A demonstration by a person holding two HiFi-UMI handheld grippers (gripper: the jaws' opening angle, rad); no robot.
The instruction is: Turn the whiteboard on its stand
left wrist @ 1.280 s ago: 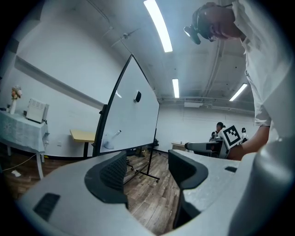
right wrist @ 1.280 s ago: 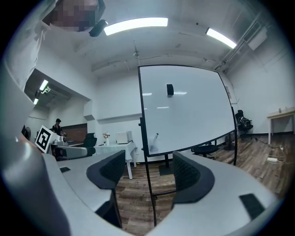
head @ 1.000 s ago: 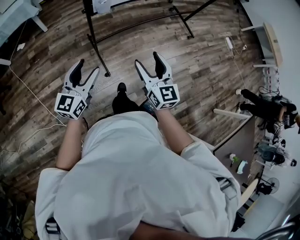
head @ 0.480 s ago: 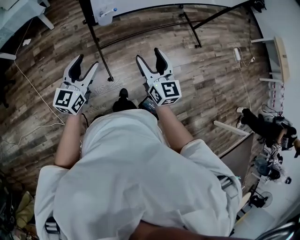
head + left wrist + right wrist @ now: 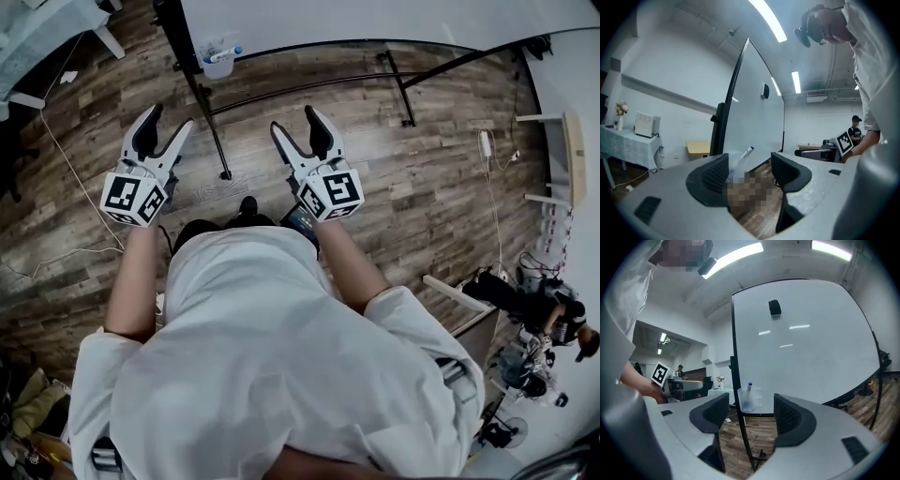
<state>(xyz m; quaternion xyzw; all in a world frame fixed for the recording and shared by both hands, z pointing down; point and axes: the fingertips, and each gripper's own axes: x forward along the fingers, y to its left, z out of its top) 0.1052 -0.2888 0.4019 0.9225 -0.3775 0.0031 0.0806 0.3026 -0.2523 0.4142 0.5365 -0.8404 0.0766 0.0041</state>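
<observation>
Left tool [image 5: 169, 120]: jaws apart, empty. Right tool [image 5: 295, 120]: jaws apart, empty. Whiteboard [image 5: 356, 19]: upright on black stand [image 5: 202, 98], ahead of both tools, untouched. Marker cup [image 5: 217, 61]: on the board's lower edge.

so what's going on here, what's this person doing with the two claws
A person stands on a wood floor facing a whiteboard on its black stand, with a claw in each hand. The left claw and right claw are both open and empty. They point toward the board but are not touching it. A cup holding a marker sits at the board's bottom edge beside the stand's post. Neither claw has hold of the board yet.
</observation>
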